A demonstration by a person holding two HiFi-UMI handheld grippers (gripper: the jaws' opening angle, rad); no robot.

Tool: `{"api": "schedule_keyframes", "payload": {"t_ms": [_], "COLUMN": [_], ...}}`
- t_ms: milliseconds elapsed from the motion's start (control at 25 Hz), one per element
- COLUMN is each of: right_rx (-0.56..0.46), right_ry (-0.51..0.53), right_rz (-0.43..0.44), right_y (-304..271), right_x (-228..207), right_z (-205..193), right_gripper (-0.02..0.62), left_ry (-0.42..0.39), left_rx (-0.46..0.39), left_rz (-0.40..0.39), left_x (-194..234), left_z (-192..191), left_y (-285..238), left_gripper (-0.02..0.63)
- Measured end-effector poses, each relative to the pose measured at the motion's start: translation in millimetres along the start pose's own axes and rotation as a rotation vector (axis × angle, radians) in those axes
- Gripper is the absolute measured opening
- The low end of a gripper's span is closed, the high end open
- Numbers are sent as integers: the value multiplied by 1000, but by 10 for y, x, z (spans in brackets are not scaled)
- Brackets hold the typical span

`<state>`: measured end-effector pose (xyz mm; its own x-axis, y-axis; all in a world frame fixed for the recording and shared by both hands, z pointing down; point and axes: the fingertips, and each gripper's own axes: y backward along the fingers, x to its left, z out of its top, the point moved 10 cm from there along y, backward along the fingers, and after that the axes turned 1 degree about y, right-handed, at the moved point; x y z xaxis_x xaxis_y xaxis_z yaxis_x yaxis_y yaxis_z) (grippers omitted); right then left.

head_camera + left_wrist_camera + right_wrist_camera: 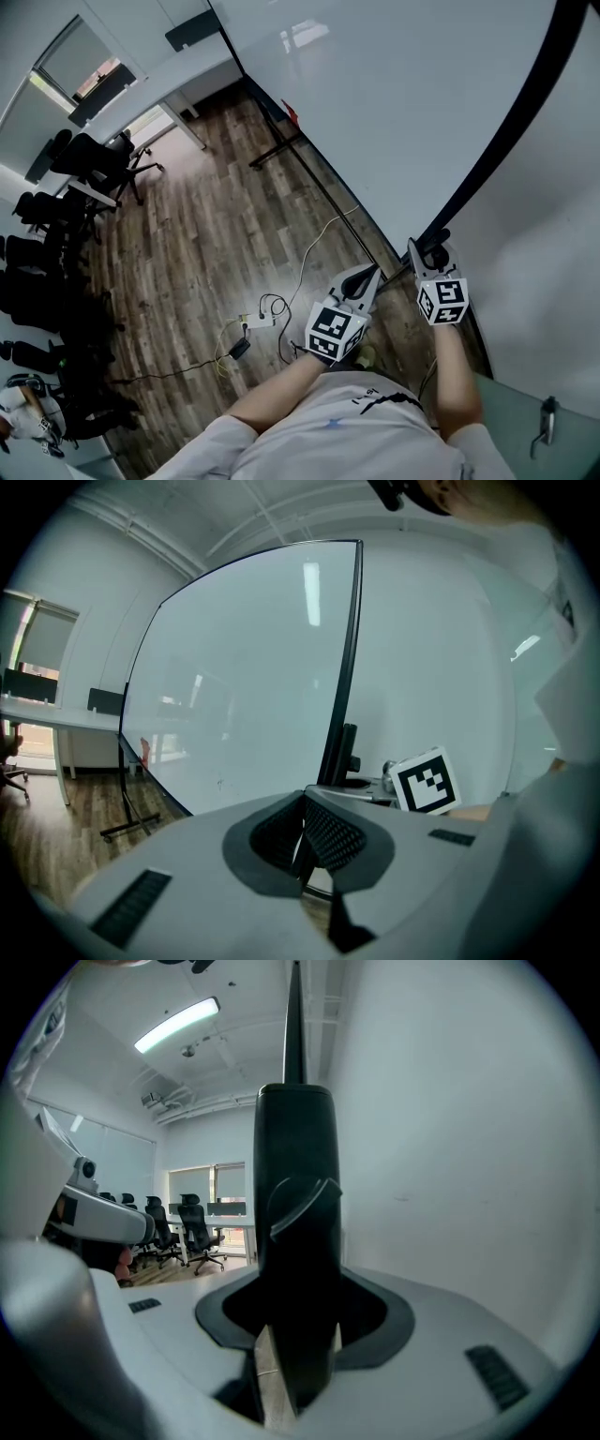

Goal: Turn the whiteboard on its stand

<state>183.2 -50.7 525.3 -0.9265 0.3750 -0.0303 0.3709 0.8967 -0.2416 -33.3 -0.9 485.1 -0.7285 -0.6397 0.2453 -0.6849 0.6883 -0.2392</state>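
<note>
You are pinching upright frame edge (295, 1241) of whiteboard (375, 103) in right gripper (424, 255); left gripper (368, 277), pressed together, empty, is hovering just left.

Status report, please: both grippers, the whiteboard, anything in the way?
Right gripper shut on frame of whiteboard. Left gripper shut, empty, beside it. Whiteboard upright on stand. Cables on floor near stand.

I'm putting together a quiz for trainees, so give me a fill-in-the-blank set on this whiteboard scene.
The right gripper is shut on the whiteboard's ____ upright.
The left gripper, jaws together, holds ____.
The office chairs stand on a ____ floor.
Missing: black; nothing; wooden.
</note>
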Motion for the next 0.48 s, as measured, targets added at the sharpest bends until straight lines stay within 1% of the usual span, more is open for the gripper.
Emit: {"api": "schedule_keyframes", "payload": {"t_ms": [200, 480], "right_rx": [11, 19], "right_ry": [7, 17], "right_rz": [16, 12], "right_y": [173, 452], "right_x": [14, 57], "right_z": [-37, 38], "right_gripper": [179, 179], "left_ry": [-2, -21], "left_rx": [-13, -21], "left_rz": [21, 6], "left_x": [-167, -390], "left_z": [-15, 112], "left_y": [104, 212], "left_gripper": [12, 12]}}
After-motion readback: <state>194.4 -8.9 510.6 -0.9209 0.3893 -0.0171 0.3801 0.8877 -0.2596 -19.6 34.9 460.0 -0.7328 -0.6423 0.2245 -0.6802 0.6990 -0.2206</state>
